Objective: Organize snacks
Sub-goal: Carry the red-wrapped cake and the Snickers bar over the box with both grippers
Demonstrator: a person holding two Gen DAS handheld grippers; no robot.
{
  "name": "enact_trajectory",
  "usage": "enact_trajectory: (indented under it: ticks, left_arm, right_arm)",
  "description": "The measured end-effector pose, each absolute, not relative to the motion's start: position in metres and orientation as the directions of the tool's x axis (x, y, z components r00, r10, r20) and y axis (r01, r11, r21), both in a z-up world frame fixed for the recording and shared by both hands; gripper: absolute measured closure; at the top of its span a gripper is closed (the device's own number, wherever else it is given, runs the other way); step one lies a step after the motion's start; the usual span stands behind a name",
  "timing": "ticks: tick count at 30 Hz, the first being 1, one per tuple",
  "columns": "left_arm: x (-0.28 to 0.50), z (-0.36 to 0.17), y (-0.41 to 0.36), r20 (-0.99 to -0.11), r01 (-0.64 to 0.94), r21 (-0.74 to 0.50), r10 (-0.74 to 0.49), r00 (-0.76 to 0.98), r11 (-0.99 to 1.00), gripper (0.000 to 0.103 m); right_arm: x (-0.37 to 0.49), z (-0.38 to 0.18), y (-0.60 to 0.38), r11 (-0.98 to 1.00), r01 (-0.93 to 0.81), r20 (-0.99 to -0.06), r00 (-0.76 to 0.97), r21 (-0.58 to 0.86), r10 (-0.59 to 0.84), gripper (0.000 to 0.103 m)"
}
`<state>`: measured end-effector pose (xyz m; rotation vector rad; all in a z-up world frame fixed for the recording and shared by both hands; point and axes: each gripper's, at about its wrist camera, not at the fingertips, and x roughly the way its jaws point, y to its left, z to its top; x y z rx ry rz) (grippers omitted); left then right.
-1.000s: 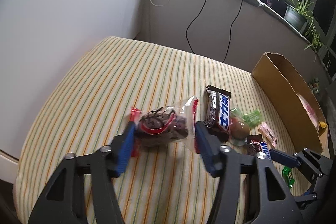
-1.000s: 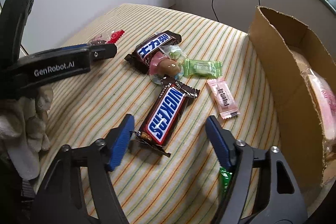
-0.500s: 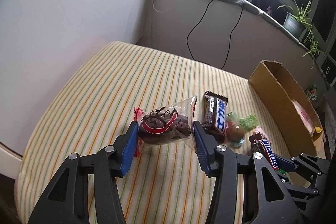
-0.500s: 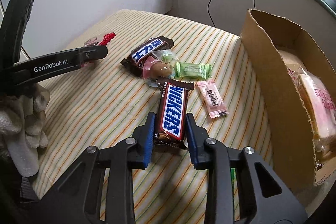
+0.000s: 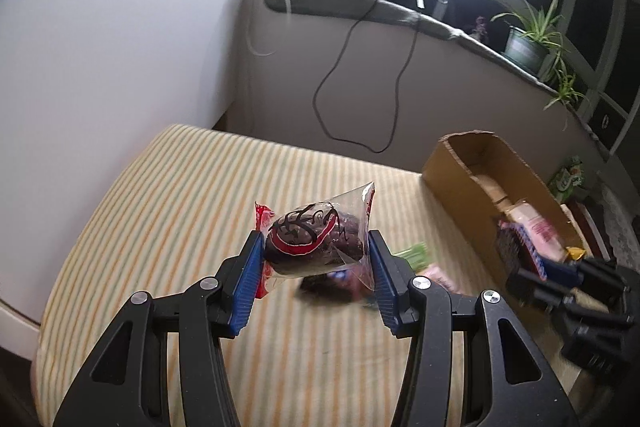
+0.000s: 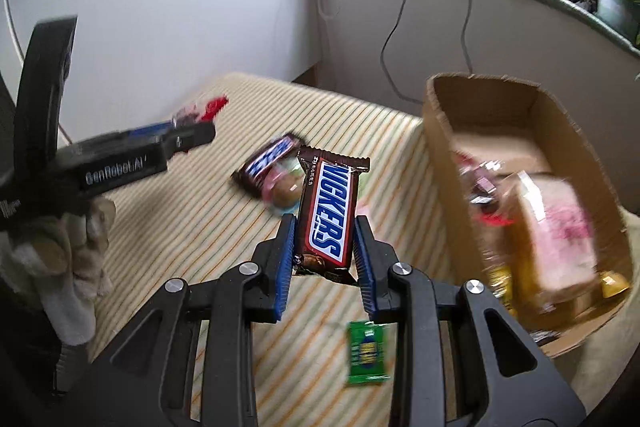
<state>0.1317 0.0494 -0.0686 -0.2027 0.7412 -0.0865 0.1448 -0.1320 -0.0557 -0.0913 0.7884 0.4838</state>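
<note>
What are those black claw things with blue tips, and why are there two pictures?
They are grabbers that a person holds, one in each hand, with a camera on each; that gives two pictures. The left gripper squeezes a clear plastic packet with a dark snack inside. The right gripper squeezes a brown Snickers bar. Both are lifted above the striped yellow cloth. A small green candy packet and another chocolate bar lie there. Beside it stands an open cardboard box with snacks inside.

left gripper (image 5: 314,263) jaws clamped, right gripper (image 6: 324,247) jaws just closed, clamped
</note>
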Motion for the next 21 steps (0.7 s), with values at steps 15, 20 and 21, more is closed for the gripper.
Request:
enact_trajectory:
  ticks: [15,20,21]
  left_arm:
    - [0.167,-0.048,-0.024,-0.650,0.138,-0.176,-0.220,0.727,0.975,0.053]
    - [0.185,-0.040,-0.053,-0.643,0.190,-0.159,-0.248,0.725,0.969,0.053]
    - [0.190,-0.039,-0.060,-0.641,0.201,-0.154,-0.253,0.724,0.967,0.053]
  right_arm:
    - [0.196,-0.022,-0.221,0.936,-0.339,-0.660,0.684,0.092,0.312,0.074]
    - [0.219,-0.022,-0.242,0.947,-0.309,-0.672,0.684,0.088,0.285,0.074]
    - [0.224,-0.023,-0.246,0.949,-0.302,-0.675,0.684,0.084,0.277,0.074]
